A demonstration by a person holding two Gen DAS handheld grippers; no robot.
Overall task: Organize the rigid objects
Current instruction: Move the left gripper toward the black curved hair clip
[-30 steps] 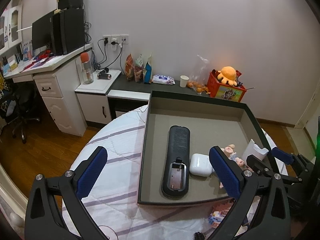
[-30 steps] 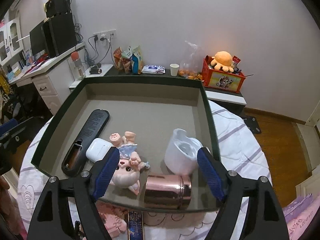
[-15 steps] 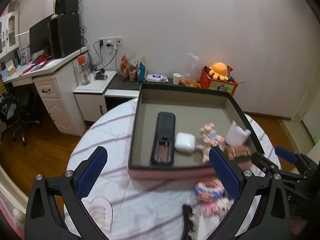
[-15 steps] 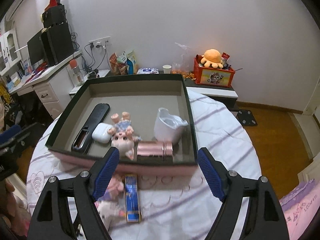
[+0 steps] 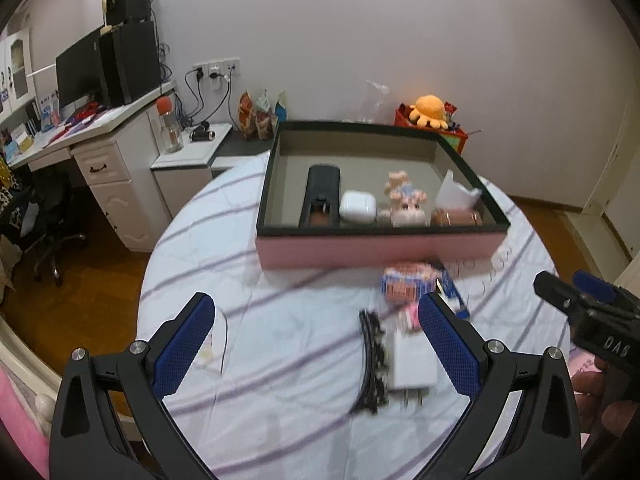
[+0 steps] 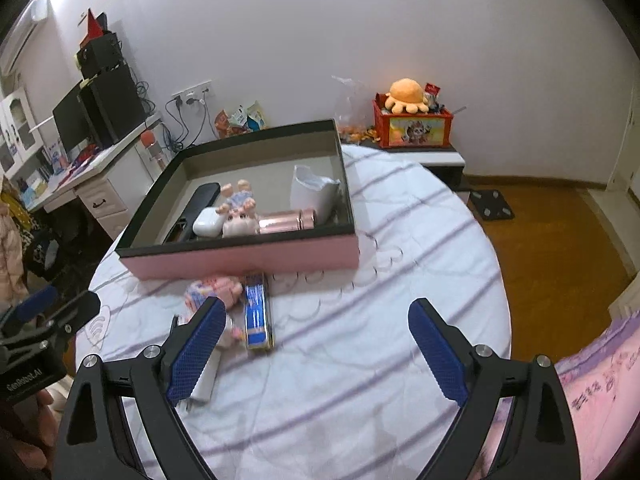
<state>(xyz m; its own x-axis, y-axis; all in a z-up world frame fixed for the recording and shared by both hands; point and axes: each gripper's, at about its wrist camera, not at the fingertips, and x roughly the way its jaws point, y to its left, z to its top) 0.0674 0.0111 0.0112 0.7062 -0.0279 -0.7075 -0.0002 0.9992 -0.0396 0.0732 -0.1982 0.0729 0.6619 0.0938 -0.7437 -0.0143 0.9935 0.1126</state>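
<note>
On the round table with the striped white cloth point(image 5: 280, 344) we have bare room from our nine o'clock round to the left rim, and again at three o'clock past our right gripper point(image 6: 316, 354). The pink-sided, dark-rimmed cardboard box point(image 5: 376, 250) lies at twelve o'clock, holding a black remote point(image 5: 322, 192), white earbud case point(image 5: 357, 207), pig doll point(image 5: 404, 204), white cup point(image 5: 456, 194) and rose metal cylinder point(image 5: 456, 218). Our left gripper point(image 5: 318, 346) stands wide and empty; a white charger point(image 5: 412, 364) and black cable point(image 5: 372, 360) lie just inside its right finger. The right gripper's jaws are opening, empty; a blue tin point(image 6: 258, 314) lies at eleven o'clock.
</note>
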